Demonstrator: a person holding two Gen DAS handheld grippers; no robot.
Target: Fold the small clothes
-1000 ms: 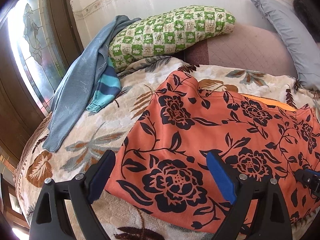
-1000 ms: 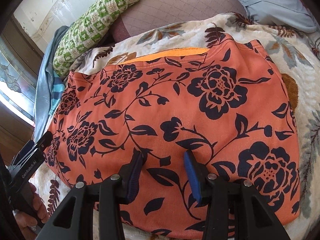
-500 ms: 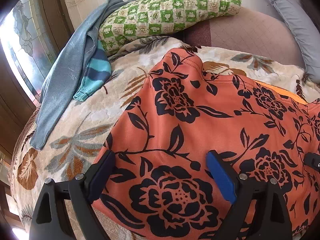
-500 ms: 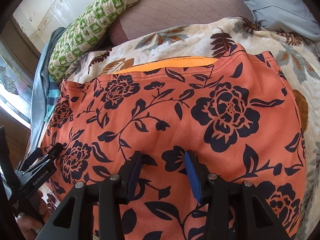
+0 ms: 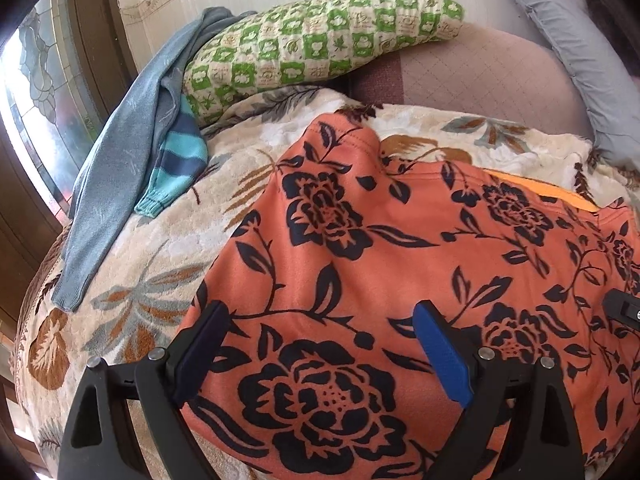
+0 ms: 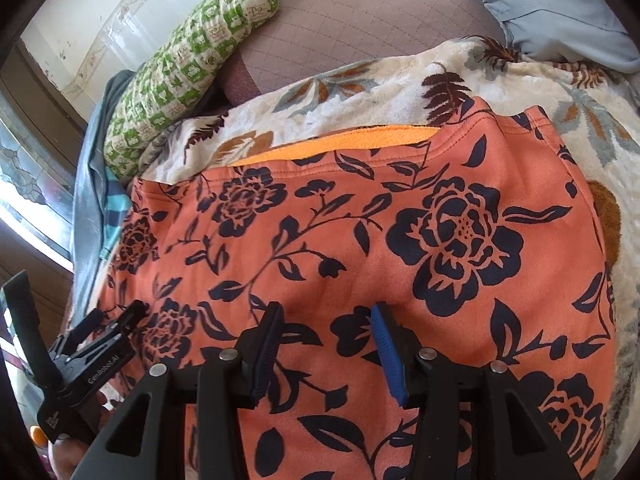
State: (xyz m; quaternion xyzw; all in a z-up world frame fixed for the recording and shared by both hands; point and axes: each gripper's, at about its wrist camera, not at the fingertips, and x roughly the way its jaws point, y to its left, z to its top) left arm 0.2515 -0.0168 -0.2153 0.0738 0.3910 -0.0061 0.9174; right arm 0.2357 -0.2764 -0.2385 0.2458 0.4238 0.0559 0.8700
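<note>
An orange garment with a dark flower print point(image 5: 360, 260) lies flat on a floral blanket point(image 5: 140, 280), its bright orange inner lining point(image 6: 340, 144) showing at the far opening. My left gripper point(image 5: 320, 312) is open wide just above the garment's near left part, with the cloth under both fingers. My right gripper point(image 6: 326, 310) stands open more narrowly over the garment point(image 6: 360, 240) near its front edge, with nothing pinched between its pads. The left gripper point(image 6: 108, 328) also shows at the garment's left edge in the right wrist view, held by a hand.
A green checked pillow point(image 5: 320, 40), a mauve quilted cushion point(image 5: 480, 76) and a grey pillow point(image 5: 568, 60) lie at the back. A blue-grey sweater point(image 5: 116, 168) and a striped blue piece point(image 5: 176, 172) hang at the left, by a stained-glass window point(image 5: 40, 100).
My left gripper has moved forward and lower over the garment, from its left edge onto the cloth. The right gripper has edged forward a little. The garment itself has not shifted.
</note>
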